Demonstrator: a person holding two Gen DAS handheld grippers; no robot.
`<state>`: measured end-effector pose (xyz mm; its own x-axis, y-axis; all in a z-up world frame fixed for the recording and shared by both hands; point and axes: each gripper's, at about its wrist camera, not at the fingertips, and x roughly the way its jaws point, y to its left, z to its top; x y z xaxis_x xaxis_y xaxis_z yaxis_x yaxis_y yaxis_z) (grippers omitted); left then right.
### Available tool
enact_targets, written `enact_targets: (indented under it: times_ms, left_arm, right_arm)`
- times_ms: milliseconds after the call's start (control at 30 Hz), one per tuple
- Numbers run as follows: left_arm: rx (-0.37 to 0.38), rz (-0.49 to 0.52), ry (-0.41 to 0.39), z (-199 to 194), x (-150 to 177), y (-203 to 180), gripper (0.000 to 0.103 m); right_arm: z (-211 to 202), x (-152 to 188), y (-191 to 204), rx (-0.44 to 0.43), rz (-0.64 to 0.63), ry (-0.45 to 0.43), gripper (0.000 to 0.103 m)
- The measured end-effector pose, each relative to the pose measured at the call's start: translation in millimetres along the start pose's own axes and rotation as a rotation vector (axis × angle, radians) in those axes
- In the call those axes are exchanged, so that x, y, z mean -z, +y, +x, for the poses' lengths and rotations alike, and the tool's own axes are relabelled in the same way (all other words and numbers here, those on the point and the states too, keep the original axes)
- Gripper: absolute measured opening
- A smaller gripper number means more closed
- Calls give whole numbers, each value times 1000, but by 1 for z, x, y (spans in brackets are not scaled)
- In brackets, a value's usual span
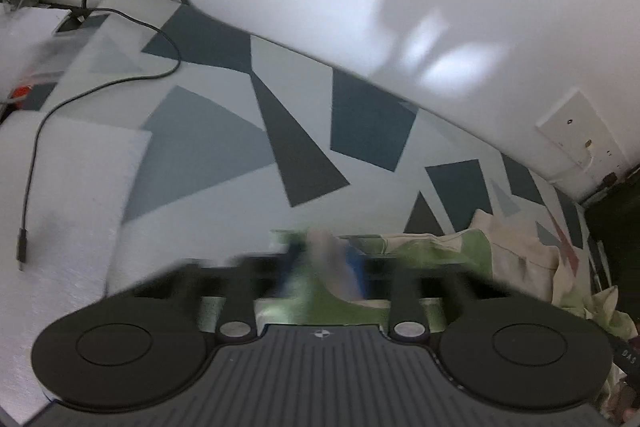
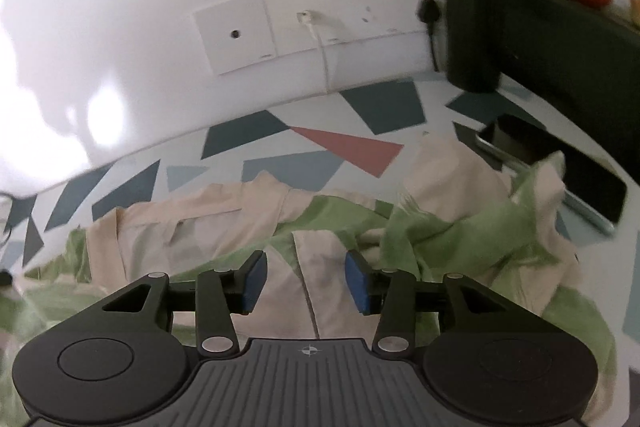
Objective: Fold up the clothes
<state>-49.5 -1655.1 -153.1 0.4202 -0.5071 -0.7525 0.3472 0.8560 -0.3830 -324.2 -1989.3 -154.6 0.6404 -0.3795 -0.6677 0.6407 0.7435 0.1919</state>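
Observation:
A crumpled cream and light-green garment [image 2: 460, 227] lies on the table's patterned cover [image 2: 368, 107]. In the right wrist view my right gripper [image 2: 307, 281] is open, its blue pads [image 2: 254, 279] spread just above a cream panel of the garment with a seam running between them. In the left wrist view the garment [image 1: 512, 251] reaches to the right along the cover [image 1: 200, 143]. My left gripper [image 1: 322, 269] is motion-blurred. Its blue pads [image 1: 356, 273] sit close together with a pale fold of the garment pinched between them.
A black bottle [image 2: 472, 7] stands at the back right by the wall sockets [image 2: 312, 23]. A dark phone [image 2: 560, 179] lies beside the garment. On the left, a black cable [image 1: 36, 147] trails over a white sheet [image 1: 60, 207].

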Motion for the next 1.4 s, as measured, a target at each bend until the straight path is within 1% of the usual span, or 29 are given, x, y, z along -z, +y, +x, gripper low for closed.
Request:
enact_targets:
  times_ms: [33,67,133,167,233,267,300,333,367,400,433,467,533,600,633,667,700,733,767,833,867,900,967,1033,1067,1200,1233,1333,1400]
  left_arm:
    - [0,1,-22,-3,2,-1,3]
    - [1,2,-46,-6,3,-2,3]
    - [-16,2,-91,-13,4,-3,2]
    - [-29,-1,-108,-15,4,-2,2]
    - [-53,-9,-123,-16,3,0,2]
    - [-58,-11,-123,-15,2,2,2]
    - [-64,-12,-122,-15,2,3,2]
    - [-68,-11,-120,-14,2,4,2]
    - [-69,-12,-120,-14,2,5,2]
    - [-69,-15,-121,-13,2,6,2]
    - [-69,-18,-122,-13,3,6,2]
    - [-70,-21,-123,-12,3,7,2]
    - [-85,-13,-116,-9,5,6,2]
    - [-108,15,-90,0,6,3,3]
    - [-116,32,-69,4,7,2,8]
    - [-129,64,-61,6,7,-1,17]
    - [-137,95,-66,4,7,-3,29]
    - [-142,124,-73,0,7,-5,64]
    - [-148,153,-81,-4,6,-7,85]
    - [-135,186,-143,-19,9,-8,87]
    - [-136,199,-144,-21,9,-7,87]
    - [-142,212,-134,-21,9,-7,87]
    - [-157,232,-117,-20,8,-5,85]
    - [-177,235,-109,-17,6,-3,82]
    - [-182,227,-104,-15,5,-2,82]
    - [-170,192,-58,-8,4,3,81]
    - [-172,188,-56,-7,6,3,78]
    - [-225,151,-83,-11,10,10,76]
    - [-216,103,-86,-16,11,21,76]
  right_arm:
    - [2,0,2,-2,-22,-5,42]
    - [5,0,4,11,-42,-9,45]
    - [12,-1,7,60,-68,-8,48]
    - [16,-2,7,75,-65,4,52]
    - [25,-2,6,82,-50,38,51]
    - [27,-3,6,78,-51,42,41]
    - [26,-2,6,70,-60,34,17]
    - [25,-3,6,59,-65,24,11]
    - [21,-5,6,56,-56,-1,8]
    - [16,-6,5,77,-35,-41,2]
    - [12,-7,3,111,-19,-78,2]
    - [13,-9,1,135,-7,-84,1]
    - [21,-12,-6,167,18,-57,0]
    - [29,-12,-12,171,27,-24,0]
    - [31,-11,-14,168,21,-17,1]
    - [30,-11,-14,162,18,-21,4]
    - [26,-10,-14,153,18,-37,11]
    - [22,-11,-13,142,19,-54,15]
    - [17,-12,-11,122,22,-76,19]
    - [9,-15,-6,53,25,-121,20]
    - [9,-18,-1,5,18,-125,21]
    - [12,-20,8,-42,0,-112,24]
    - [24,-24,29,-129,-54,-71,24]
    - [38,-26,56,-202,-128,-31,27]
    - [45,-24,70,-230,-164,-15,30]
    - [75,-21,109,-298,-233,48,32]
    - [80,-21,115,-306,-239,57,32]
    - [90,-18,132,-318,-263,69,32]
    - [92,-15,141,-327,-288,76,32]
